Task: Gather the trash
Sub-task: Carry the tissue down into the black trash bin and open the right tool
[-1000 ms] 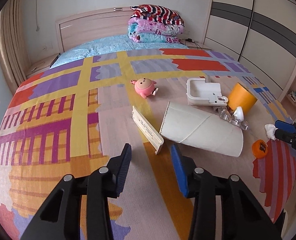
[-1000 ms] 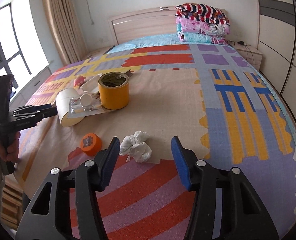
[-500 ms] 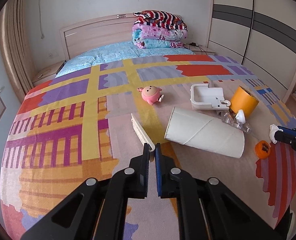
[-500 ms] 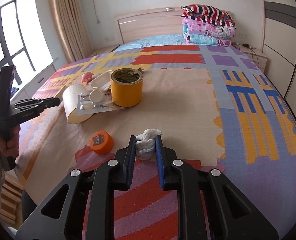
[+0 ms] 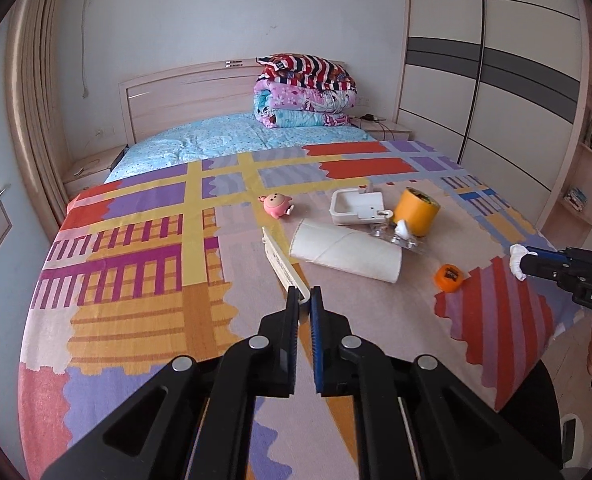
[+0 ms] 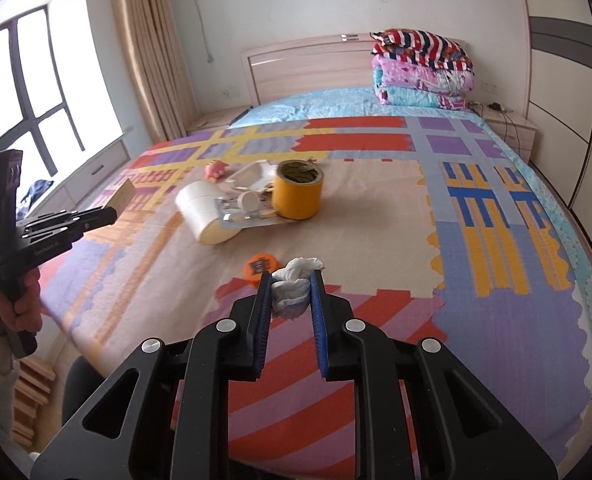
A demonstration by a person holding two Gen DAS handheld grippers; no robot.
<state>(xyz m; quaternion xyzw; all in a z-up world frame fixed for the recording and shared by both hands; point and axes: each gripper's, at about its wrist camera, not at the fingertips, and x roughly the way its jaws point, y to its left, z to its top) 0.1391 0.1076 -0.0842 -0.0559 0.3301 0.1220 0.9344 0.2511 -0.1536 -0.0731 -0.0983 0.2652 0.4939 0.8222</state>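
The left gripper point(image 5: 304, 300) pinches the near end of a flat cream box point(image 5: 283, 266) between nearly closed fingers, while the right gripper point(image 6: 291, 286) clamps a crumpled white tissue point(image 6: 293, 286) at its fingertips, above the bedspread point(image 6: 376, 208).

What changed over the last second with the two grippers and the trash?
Left gripper closed, then clamped the flat box and raised it off the bed. Right gripper closed on the crumpled tissue and lifted it. Paper roll, tape roll and orange cap stayed put.

Daylight is pouring through the window point(image 6: 35, 92) beside beige curtains point(image 6: 151, 52). Folded quilts point(image 5: 306, 94) are sitting against the wooden headboard point(image 5: 183, 98), facing a sliding wardrobe point(image 5: 496, 92).
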